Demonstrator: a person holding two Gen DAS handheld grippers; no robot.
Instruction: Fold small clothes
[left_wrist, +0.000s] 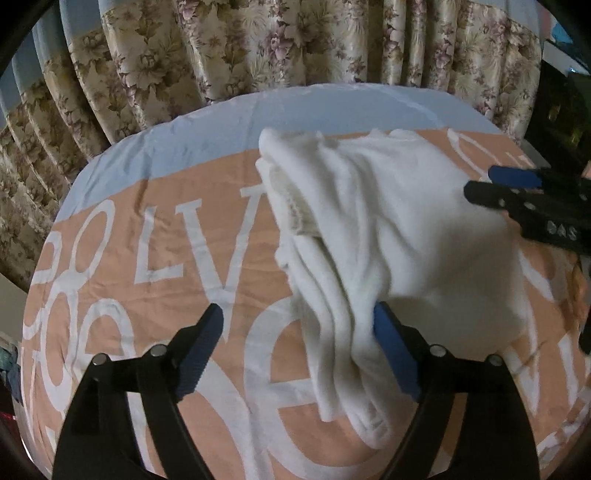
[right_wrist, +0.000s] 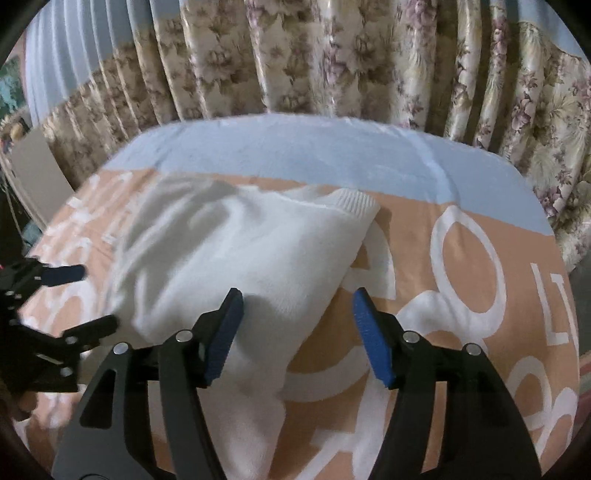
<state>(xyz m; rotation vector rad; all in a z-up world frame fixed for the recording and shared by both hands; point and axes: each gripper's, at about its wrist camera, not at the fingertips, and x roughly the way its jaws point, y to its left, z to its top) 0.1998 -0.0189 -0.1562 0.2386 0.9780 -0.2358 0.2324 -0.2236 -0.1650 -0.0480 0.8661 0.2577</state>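
Left wrist view: both tools spread wide, left tool (left_wrist: 299, 347) and right tool (right_wrist: 297, 332) over white garment (left_wrist: 388, 229), gripping nothing.

Left gripper (left_wrist: 299, 350) and right gripper (right_wrist: 297, 332) angled downward, jaws apart.

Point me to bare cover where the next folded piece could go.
Free: the peach bedspread left of the white garment, and the stretch on its other side toward the floral curtain. Crowded: the middle, where left gripper and right gripper flank the garment.
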